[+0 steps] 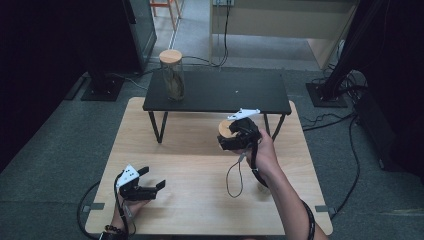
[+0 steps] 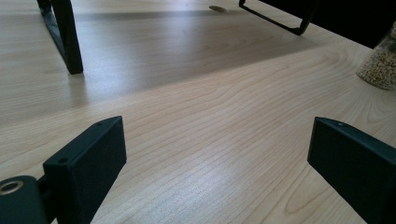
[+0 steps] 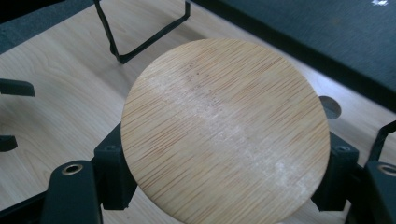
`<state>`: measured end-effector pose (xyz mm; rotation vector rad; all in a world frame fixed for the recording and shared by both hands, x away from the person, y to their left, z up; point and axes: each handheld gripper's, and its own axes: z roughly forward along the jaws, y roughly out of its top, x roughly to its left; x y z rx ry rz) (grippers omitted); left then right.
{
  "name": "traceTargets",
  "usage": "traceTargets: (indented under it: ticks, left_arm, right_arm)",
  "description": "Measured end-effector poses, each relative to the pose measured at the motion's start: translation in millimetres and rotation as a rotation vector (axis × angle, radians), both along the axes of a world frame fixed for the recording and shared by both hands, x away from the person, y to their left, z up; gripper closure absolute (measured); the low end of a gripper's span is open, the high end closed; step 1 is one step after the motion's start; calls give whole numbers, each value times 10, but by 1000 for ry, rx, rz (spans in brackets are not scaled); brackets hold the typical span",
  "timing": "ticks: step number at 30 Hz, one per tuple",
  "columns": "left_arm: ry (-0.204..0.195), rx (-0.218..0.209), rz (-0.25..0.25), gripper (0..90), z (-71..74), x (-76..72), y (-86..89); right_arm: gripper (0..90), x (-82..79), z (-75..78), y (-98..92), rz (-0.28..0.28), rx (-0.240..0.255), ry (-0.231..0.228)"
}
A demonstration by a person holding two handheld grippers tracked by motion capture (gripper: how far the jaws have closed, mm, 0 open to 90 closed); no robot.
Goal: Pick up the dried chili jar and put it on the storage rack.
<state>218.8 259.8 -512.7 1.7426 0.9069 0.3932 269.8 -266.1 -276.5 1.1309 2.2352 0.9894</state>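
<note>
My right gripper hangs above the wooden table, in front of the black riser, and is shut on a round bamboo lid. In the right gripper view the lid sits flat between the two jaws, and what lies under it is hidden. My left gripper rests at the table's near left, open, with only bare wood between its jaws. The base of a glass jar of grains stands on the table at the right edge of the left gripper view.
A tall glass jar with a bamboo lid stands on the left end of the black riser. The riser's thin metal legs rise from the table's far half. A small round hole lies in the tabletop near the riser. Cables trail across the floor around the table.
</note>
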Motion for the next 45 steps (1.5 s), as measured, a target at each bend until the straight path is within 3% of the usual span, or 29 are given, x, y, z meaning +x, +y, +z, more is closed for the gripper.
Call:
traceTargets:
  ticks: [10, 25, 45]
  left_arm:
    - [2, 17, -9, 45, 17, 8, -16]
    - [3, 22, -12, 45, 22, 6, -24]
    - [-2, 21, -28, 46, 18, 16, -4]
  right_arm:
    - [257, 118, 251, -131, 8, 28, -6]
    - [257, 384, 531, -82, 1, 17, -9]
    - [257, 865, 569, 36, -45, -10, 34]
